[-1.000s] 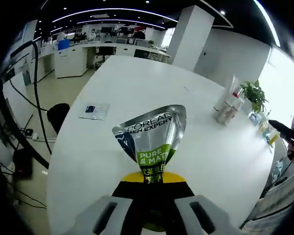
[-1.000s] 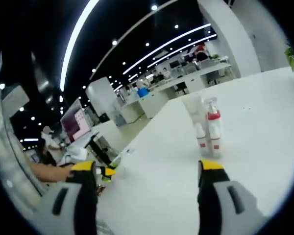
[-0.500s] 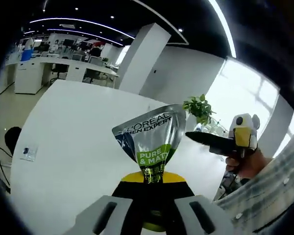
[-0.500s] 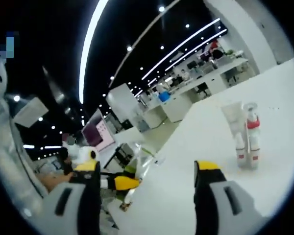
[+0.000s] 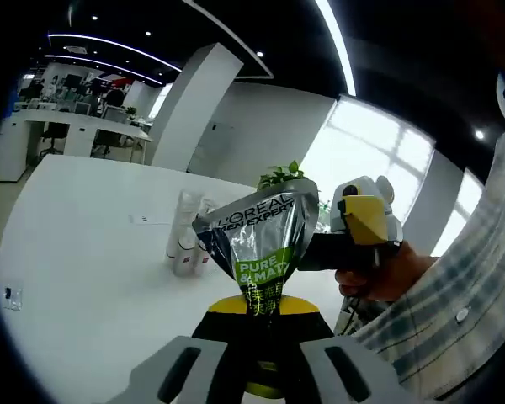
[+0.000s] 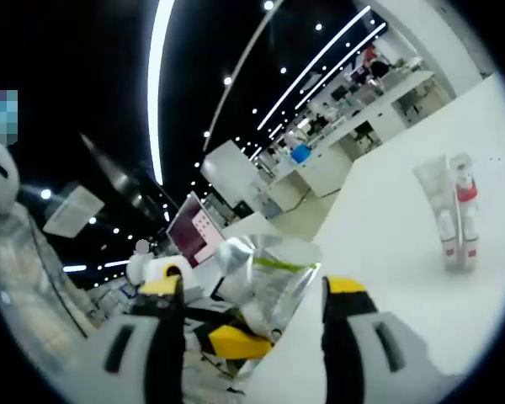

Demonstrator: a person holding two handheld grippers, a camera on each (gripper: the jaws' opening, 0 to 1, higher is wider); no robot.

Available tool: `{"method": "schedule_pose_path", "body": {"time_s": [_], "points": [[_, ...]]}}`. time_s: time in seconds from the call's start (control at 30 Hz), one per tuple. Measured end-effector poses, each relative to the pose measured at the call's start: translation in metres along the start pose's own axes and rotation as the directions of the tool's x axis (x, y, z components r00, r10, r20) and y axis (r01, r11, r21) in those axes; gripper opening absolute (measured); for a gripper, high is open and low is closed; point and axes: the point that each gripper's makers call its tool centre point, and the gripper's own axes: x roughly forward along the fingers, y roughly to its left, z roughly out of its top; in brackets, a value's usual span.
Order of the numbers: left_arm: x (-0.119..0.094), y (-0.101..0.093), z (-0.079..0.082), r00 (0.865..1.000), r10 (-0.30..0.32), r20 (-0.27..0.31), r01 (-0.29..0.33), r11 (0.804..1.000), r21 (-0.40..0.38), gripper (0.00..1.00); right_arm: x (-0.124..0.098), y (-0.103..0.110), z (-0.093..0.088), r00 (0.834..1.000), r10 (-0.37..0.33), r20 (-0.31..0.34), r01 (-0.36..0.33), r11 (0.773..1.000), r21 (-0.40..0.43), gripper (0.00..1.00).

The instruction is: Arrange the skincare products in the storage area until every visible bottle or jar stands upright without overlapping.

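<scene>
My left gripper (image 5: 258, 341) is shut on a silver L'Oreal tube (image 5: 259, 240) with a green label, holding it up with the crimped end on top. My right gripper (image 5: 358, 231), held by a hand, comes in from the right, its dark jaw reaching just behind the tube. In the right gripper view my right gripper (image 6: 252, 290) stands open, and the silver tube (image 6: 269, 273) shows between its jaws, with the left gripper (image 6: 227, 341) under it. Whether the right jaws touch the tube I cannot tell. Two upright products (image 5: 185, 244) stand together on the white table (image 5: 76, 252); these upright products (image 6: 454, 220) also stand at the right.
A potted plant (image 5: 279, 175) stands behind the tube at the table's far side. The person's checked sleeve (image 5: 454, 320) fills the lower right. A small card (image 5: 13, 296) lies near the table's left edge. Office desks (image 5: 59, 135) stand far behind.
Both views have swung round. The right gripper has come close to the held tube, which now shows between its open jaws. The left gripper still holds the tube the same way.
</scene>
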Motion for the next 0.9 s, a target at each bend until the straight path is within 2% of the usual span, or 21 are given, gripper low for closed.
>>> {"method": "schedule_pose_path", "body": {"time_s": [0.03,0.07,0.1,0.2,0.23,0.4,0.6,0.67,0.73,0.77,0.83,0.9], "points": [[0.003,-0.005,-0.002,1.0,-0.016,-0.02,0.017,0.999,0.032,0.08,0.0,0.003,0.0,1.0,0.005,-0.006,-0.005,1.0,-0.012,0.46],[0.003,-0.006,0.002,1.0,-0.006,0.001,0.006,0.999,0.041,0.08,-0.002,-0.003,-0.001,0.999,-0.036,-0.019,0.035,0.999,-0.026,0.43],[0.003,-0.007,0.001,1.0,-0.007,-0.006,0.007,0.999,0.035,0.08,-0.004,-0.005,-0.001,0.998,-0.054,-0.021,0.053,0.996,-0.066,0.4],[0.002,-0.008,0.001,1.0,-0.014,-0.025,0.016,0.996,0.082,0.08,-0.007,-0.009,-0.001,0.997,-0.07,-0.028,0.068,0.995,-0.066,0.3],[0.003,-0.008,-0.001,0.999,-0.009,-0.041,0.012,0.996,0.093,0.08,-0.008,-0.008,-0.003,0.997,-0.062,-0.039,0.061,0.998,-0.032,0.29],[0.003,-0.007,-0.001,0.998,0.016,-0.058,-0.008,0.991,0.132,0.08,-0.009,-0.008,-0.006,0.996,-0.078,-0.051,0.075,0.996,-0.057,0.26],[0.003,-0.006,0.002,0.997,0.048,-0.053,-0.038,0.983,0.182,0.08,-0.009,-0.005,0.0,0.998,-0.056,-0.032,0.055,0.998,-0.015,0.28],[0.002,-0.003,0.003,0.995,0.075,-0.065,-0.059,0.974,0.221,0.08,-0.009,-0.005,0.001,0.998,-0.054,-0.028,0.053,0.999,-0.003,0.32],[0.002,-0.001,0.001,0.992,0.096,-0.087,-0.067,0.955,0.289,0.08,-0.01,-0.009,0.006,0.998,-0.065,-0.002,0.066,0.998,0.018,0.35],[0.002,-0.003,0.002,0.992,0.101,-0.081,-0.075,0.956,0.283,0.08,-0.009,-0.007,0.006,0.998,-0.055,0.001,0.055,0.997,0.052,0.35],[0.003,-0.005,0.003,0.99,0.109,-0.084,-0.08,0.953,0.293,0.08,-0.01,-0.007,0.007,0.998,-0.061,0.002,0.06,0.997,0.046,0.33],[0.004,-0.005,0.002,0.987,0.126,-0.098,-0.086,0.937,0.338,0.09,-0.012,-0.01,0.004,0.996,-0.091,-0.018,0.092,0.996,0.022,0.28]]}}
